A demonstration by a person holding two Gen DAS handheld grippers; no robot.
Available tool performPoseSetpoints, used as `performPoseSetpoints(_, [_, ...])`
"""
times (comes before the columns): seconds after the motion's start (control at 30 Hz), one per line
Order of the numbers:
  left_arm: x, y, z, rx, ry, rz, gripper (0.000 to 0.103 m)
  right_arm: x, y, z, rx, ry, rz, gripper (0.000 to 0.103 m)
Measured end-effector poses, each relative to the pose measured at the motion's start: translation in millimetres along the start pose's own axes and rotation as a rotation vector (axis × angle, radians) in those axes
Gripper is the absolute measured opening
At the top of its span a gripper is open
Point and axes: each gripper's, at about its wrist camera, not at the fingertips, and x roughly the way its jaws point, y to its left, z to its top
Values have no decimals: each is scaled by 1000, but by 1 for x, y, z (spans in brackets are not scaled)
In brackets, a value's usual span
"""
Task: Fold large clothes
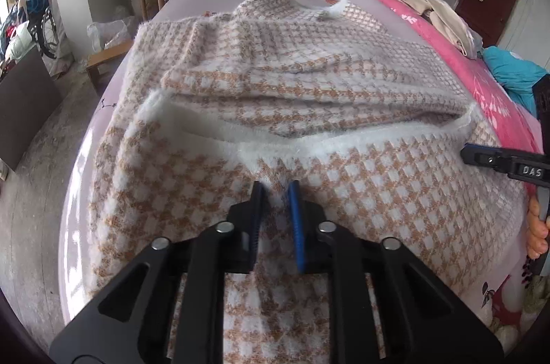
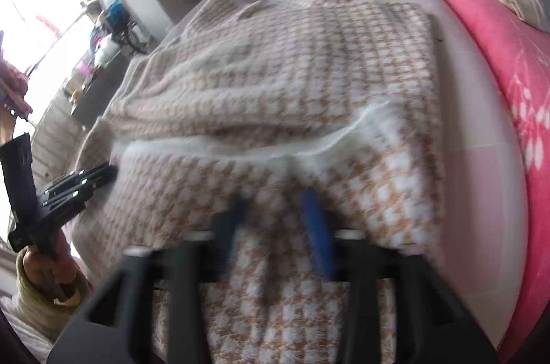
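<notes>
Both tongs point(image 1: 277, 188) point(image 2: 278, 202) pinching checked garment point(image 1: 309, 96)

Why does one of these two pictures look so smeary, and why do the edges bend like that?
Right wrist view: motion blur smears the checked sweater and the right gripper, and the window is blown out white. Left wrist view: sharp, with the left gripper crisp and glare on the bed sheet. Both views: a fisheye lens curves the bed's edges and darkens the corners.
</notes>
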Motion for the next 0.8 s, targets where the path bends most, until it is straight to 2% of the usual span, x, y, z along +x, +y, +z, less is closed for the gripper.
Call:
performPoseSetpoints(0.03, [0,-1,1,3,-5,0,8,1,2,2,-10,-7,-12,6])
performPoseSetpoints(0.13, [-3,-4,9,28,-40,27,7,-9,8,11,-29,-76,-44,5])
performPoseSetpoints(0.23, [-3,2,21,10,-70,23,7,-14,8,25,-32,-113,-50,5])
performPoseSetpoints(0.33, [14,2,21,12,-35,35,7,4,7,27,-55,-86,-101,5])
performPoseSetpoints(0.4, [16,-2,16,41,-53,58,8,17,2,21,-54,-60,-107,5])
performPoseSetpoints(0.47, [13,-4,15,58,-55,69,8,16,0,20,-52,-75,-95,5])
performPoseSetpoints(0.53, [9,1,16,36,-50,42,10,7,-4,20,-20,-71,-79,5])
performPoseSetpoints(0.6, [0,6,18,15,-55,25,13,-10,0,19,-20,-96,-65,9])
performPoseSetpoints(0.7, [-29,3,18,31,-112,-5,12,-36,14,12,-60,-142,-42,18])
performPoseSetpoints(0.73, [-39,0,16,45,-126,-35,12,-48,23,4,-88,-152,-14,21])
performPoseSetpoints(0.8, [-57,-10,5,73,-130,-156,12,-57,37,-9,-142,-149,11,23])
